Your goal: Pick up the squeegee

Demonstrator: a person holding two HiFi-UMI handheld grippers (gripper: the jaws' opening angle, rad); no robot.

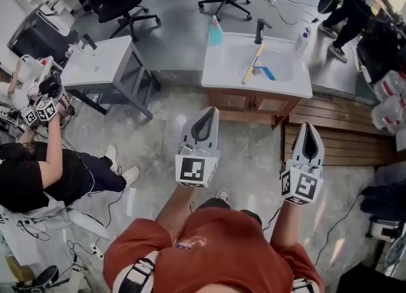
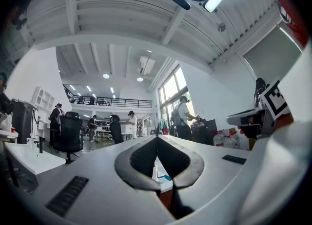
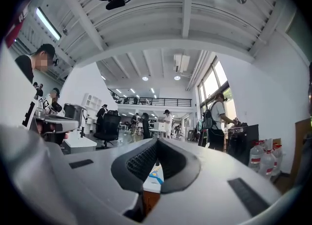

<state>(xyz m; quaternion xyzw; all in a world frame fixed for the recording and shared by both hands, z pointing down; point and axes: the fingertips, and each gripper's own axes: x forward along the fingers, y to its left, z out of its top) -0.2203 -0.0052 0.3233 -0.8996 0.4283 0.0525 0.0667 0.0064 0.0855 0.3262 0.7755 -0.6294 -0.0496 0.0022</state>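
- Grey floor is seen underfoot; a white sink is set ahead.
- Squeegee is laid in the basin, untouched.
- Left gripper and right gripper are both closed, empty, well short of it.

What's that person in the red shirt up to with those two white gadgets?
A person holds a two-jaw gripper in each hand, the left gripper and the right gripper, both pointed toward a white sink ahead. Both are shut and empty. A squeegee with a yellow handle lies in the basin, untouched, and the grippers are well short of it, so the pick-up has not begun.
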